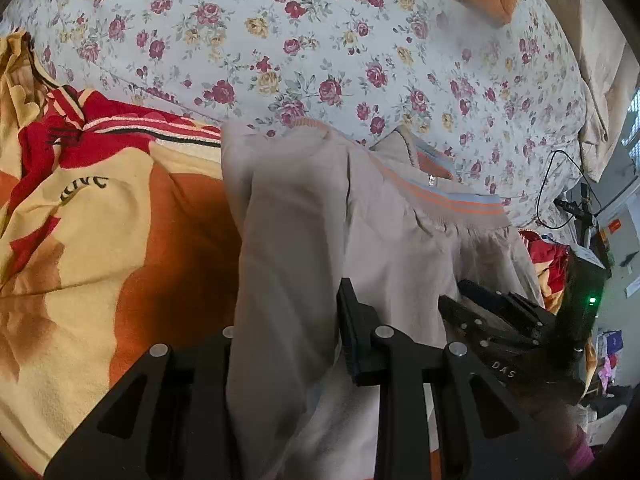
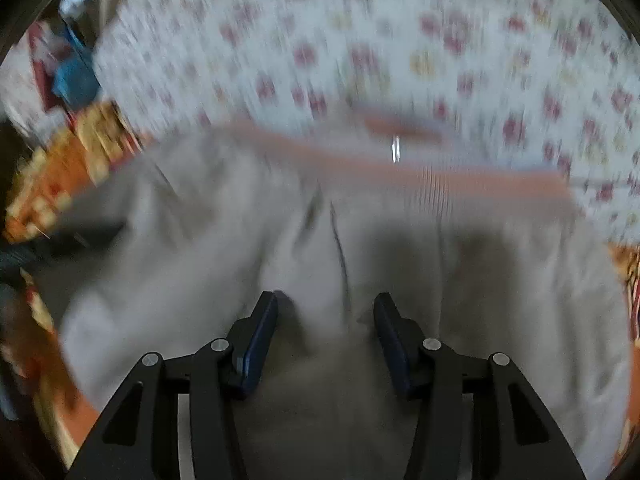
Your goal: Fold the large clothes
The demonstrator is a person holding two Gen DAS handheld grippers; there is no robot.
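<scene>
The beige garment runs lengthwise ahead of both tools, draped between the left gripper (grip unclear) while the right gripper gapes wide above it.

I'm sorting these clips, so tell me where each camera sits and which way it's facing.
Left wrist: on the left gripper, facing along the bed sheet; beige trousers drape between its fingers, the right gripper at its right.
Right wrist: on the right gripper, open, looking down onto the trousers; blurred.
Shared: trousers, their orange waistband, floral sheet.
</scene>
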